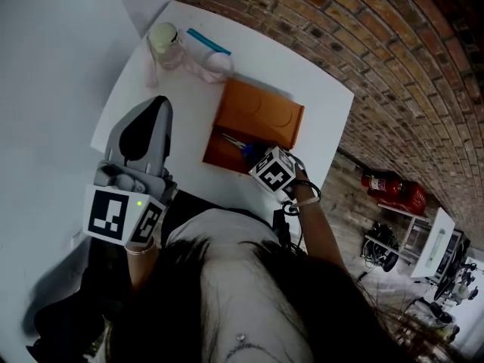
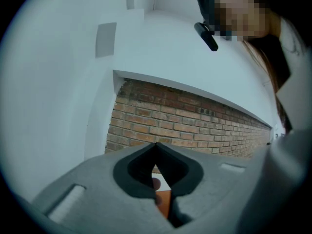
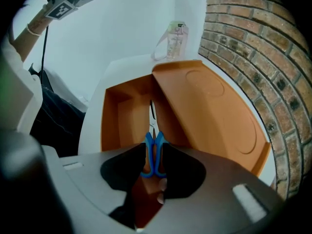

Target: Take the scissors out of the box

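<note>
An orange box [image 1: 215, 150] lies on the white table [image 1: 318, 97], its flat lid [image 1: 261, 112] covering the far part. In the uncovered near part lie scissors [image 1: 237, 145] with blue handles and their blades pointing away. My right gripper [image 1: 257, 159] points steeply down into that part. In the right gripper view the box [image 3: 111, 126] and lid [image 3: 214, 106] fill the middle, and the scissors' [image 3: 154, 130] handles sit between the right gripper's [image 3: 154, 156] open jaws, with no press to be seen. My left gripper [image 1: 157, 104] is held level above the table's left side, its tips [image 2: 156, 145] together and holding nothing.
A clear bottle [image 1: 165, 42] [image 3: 176, 37], a blue strip [image 1: 208, 41] and a clear round piece [image 1: 219, 65] stand at the table's far edge. A brick wall [image 3: 253, 57] runs along the right, a white wall along the left. A red extinguisher [image 1: 393, 187] stands on the floor at right.
</note>
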